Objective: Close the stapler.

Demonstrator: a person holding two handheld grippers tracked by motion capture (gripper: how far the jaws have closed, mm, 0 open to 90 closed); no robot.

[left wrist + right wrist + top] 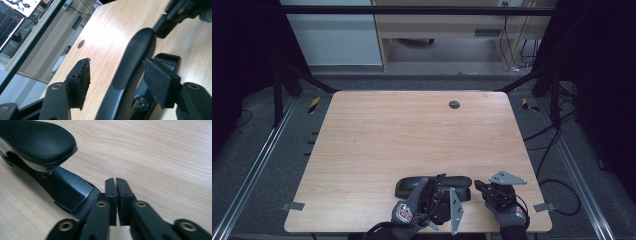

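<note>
Two claws work the stapler point(433, 187): left gripper point(117, 80) straddles it, pads apart; right gripper point(116, 195), empty and pinched shut, must next steady its base.

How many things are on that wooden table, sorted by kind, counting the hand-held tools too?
Black stapler: 1
Hand-held grippers: 2, the left gripper with its fingers open around the stapler, the right gripper shut beside it
Round grommet in the tabletop: 1
Total: 4
</note>
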